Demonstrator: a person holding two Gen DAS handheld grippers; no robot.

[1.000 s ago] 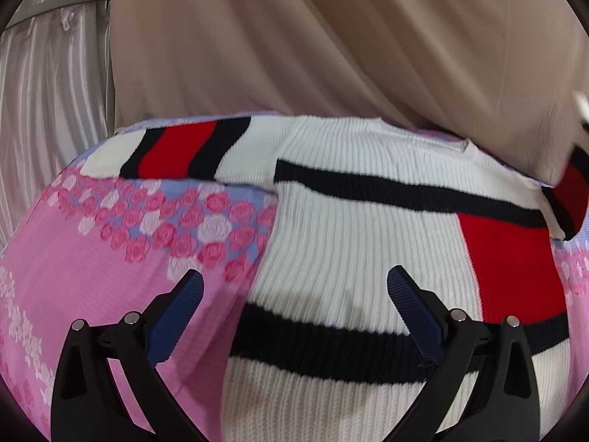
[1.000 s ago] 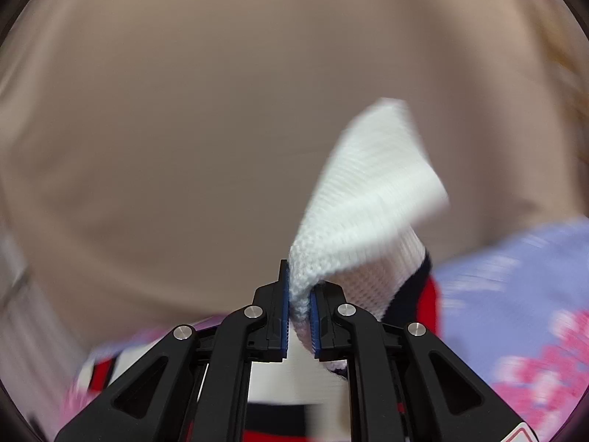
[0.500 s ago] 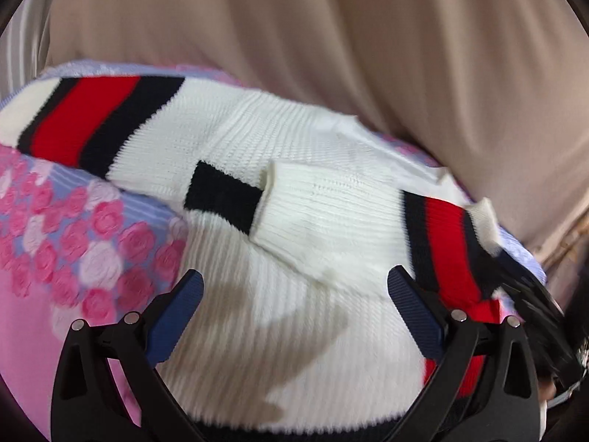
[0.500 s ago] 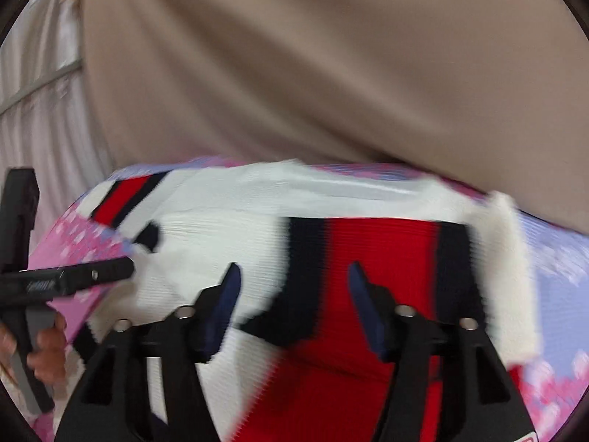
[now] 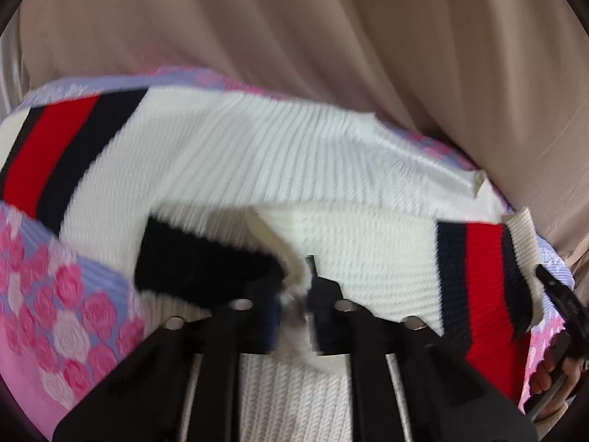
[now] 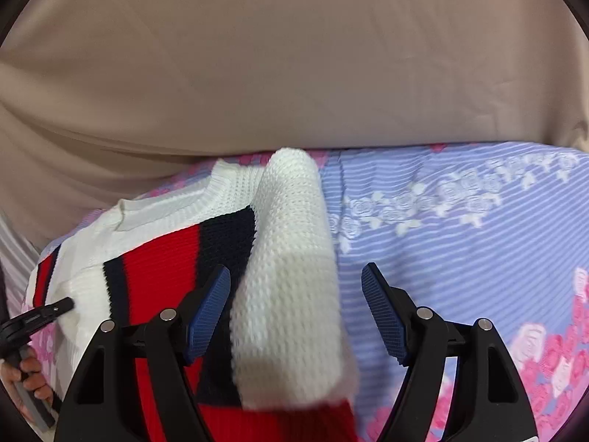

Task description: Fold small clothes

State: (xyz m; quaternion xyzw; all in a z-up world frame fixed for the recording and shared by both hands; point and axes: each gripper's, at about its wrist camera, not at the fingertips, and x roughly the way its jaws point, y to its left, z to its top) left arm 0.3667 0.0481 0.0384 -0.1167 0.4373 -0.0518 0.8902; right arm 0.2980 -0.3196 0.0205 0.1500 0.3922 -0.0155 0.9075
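White ribbed knit fills the left wrist view: the sweater (image 5: 257,169) lies on the flowered bedsheet (image 5: 55,294), and the left gripper (image 5: 294,305) has just closed, clamped on a fold of knit near the middle. In the right wrist view, the right gripper (image 6: 294,313) stands apart around the white sleeve cuff (image 6: 291,276), not pinching it. One sleeve looks folded in; the other sleeve and the body fold remain.

My white ribbed sweater (image 5: 257,162) with red and navy stripes lies spread across the middle of the left wrist frame on a flowered sheet (image 5: 55,294). One sleeve (image 5: 478,276) is folded over its body at right. In the right wrist frame, that sleeve's white cuff (image 6: 291,294) lies at centre, reaching to the lower edge.
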